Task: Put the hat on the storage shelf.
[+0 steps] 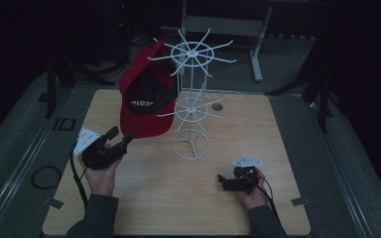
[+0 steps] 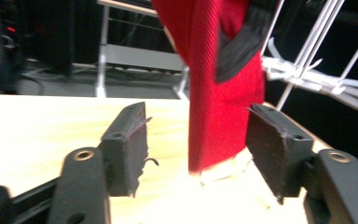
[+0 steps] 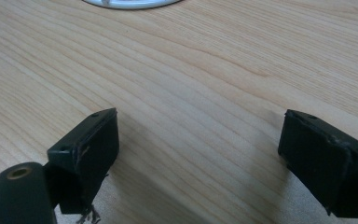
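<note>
Spread black jaws of the left gripper [image 2: 196, 144] are flanking the red fabric cap's [image 1: 146, 96] brim; tugging it risks toppling the white wire rack [image 1: 192, 99] onto the desk [image 1: 258, 129]. The right gripper [image 1: 223, 179] is resting, jaws apart.

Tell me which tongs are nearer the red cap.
Left. The left tongs sit open at the red cap, its brim between the jaws. The right tongs rest open on the table, far off to the cap's right.
</note>
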A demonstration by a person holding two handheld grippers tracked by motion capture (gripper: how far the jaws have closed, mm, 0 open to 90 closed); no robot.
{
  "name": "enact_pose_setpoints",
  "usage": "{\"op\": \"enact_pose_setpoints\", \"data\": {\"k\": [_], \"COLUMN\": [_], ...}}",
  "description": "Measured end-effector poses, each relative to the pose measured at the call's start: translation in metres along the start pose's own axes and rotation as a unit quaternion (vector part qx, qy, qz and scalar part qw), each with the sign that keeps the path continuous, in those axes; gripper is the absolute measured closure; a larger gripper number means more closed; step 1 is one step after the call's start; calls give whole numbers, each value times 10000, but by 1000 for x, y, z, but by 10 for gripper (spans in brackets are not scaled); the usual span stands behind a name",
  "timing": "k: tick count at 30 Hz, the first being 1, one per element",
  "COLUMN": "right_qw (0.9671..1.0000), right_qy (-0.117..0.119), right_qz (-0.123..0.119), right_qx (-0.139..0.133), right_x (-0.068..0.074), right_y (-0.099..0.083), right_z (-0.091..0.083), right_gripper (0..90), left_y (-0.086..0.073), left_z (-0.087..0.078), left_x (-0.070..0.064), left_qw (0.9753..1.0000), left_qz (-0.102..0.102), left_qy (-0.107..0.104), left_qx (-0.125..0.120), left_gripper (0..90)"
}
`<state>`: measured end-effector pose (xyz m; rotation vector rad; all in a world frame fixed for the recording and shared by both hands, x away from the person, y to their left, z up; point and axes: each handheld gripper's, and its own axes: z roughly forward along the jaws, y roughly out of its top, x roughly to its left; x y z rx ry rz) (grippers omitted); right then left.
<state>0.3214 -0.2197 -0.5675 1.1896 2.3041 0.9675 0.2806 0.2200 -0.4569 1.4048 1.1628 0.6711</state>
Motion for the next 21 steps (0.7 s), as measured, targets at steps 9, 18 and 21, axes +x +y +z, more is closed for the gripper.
{"op": "enact_pose_setpoints", "data": {"k": [9,18,21], "right_qw": [10000,10000,10000], "right_qy": [-2,8,7], "right_qz": [-12,-12,-14], "right_qx": [1,3,2], "right_x": [0,0,0], "right_y": [0,0,0], "right_z": [0,0,0], "right_gripper": [121,121,121], "left_y": [-19,-41,-44], "left_z": [0,9,11], "left_x": [7,11,11], "left_qw": [9999,9986,9982], "left_qz": [-58,-11,11], "left_qy": [2,237,280], "left_qx": [107,463,530], "left_gripper": [340,344,345]}}
